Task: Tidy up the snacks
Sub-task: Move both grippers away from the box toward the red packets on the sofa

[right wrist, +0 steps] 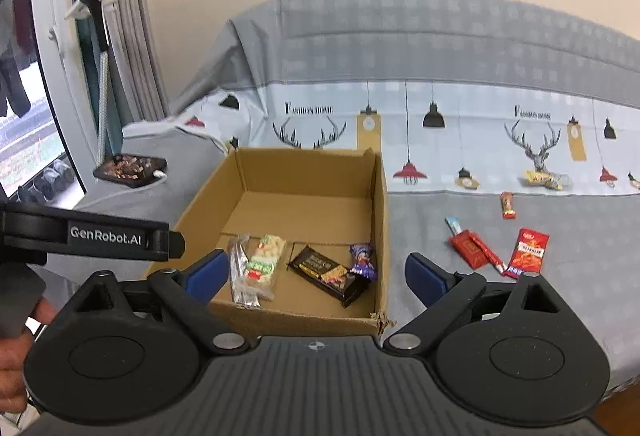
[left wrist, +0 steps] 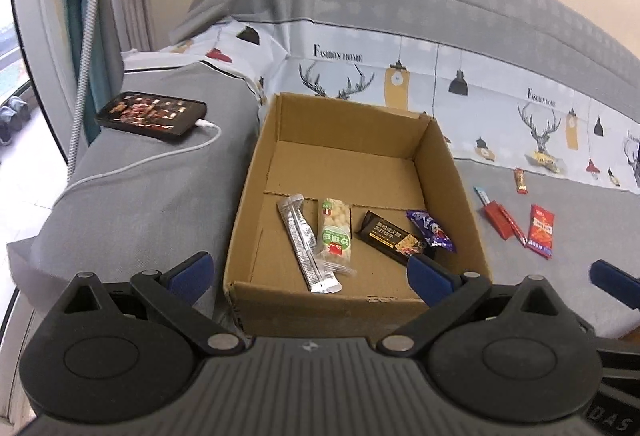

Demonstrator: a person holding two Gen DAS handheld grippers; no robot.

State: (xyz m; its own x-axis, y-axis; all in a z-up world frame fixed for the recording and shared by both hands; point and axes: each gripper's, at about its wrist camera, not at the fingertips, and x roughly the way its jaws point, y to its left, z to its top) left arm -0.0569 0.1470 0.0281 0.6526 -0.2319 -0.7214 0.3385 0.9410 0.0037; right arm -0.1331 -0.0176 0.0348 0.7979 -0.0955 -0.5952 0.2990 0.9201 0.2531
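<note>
An open cardboard box (left wrist: 244, 204) stands on the grey sofa seat. Inside it lie a silver stick pack (left wrist: 306, 244), a green-and-white puffed bar (left wrist: 334, 232), a black bar (left wrist: 390, 236) and a purple candy (left wrist: 432, 232). My left gripper (left wrist: 310, 274) hangs open above the box's near wall, with nothing between its blue fingers. My right gripper (right wrist: 316, 278) is open and empty too, over the box's near right corner (right wrist: 382, 316). Right of the box, loose on the seat, are red packets (right wrist: 474, 248), a red chilli pack (right wrist: 528, 250), a small orange bar (right wrist: 507, 205) and a yellow pack (right wrist: 544, 178).
A phone (left wrist: 154, 115) with a white cable lies on the sofa's left armrest. The printed sofa back (left wrist: 440, 84) rises behind the box. A curtain and window (right wrist: 36, 140) stand at the far left. A hand (right wrist: 16, 356) holds the left device's body (right wrist: 100, 234).
</note>
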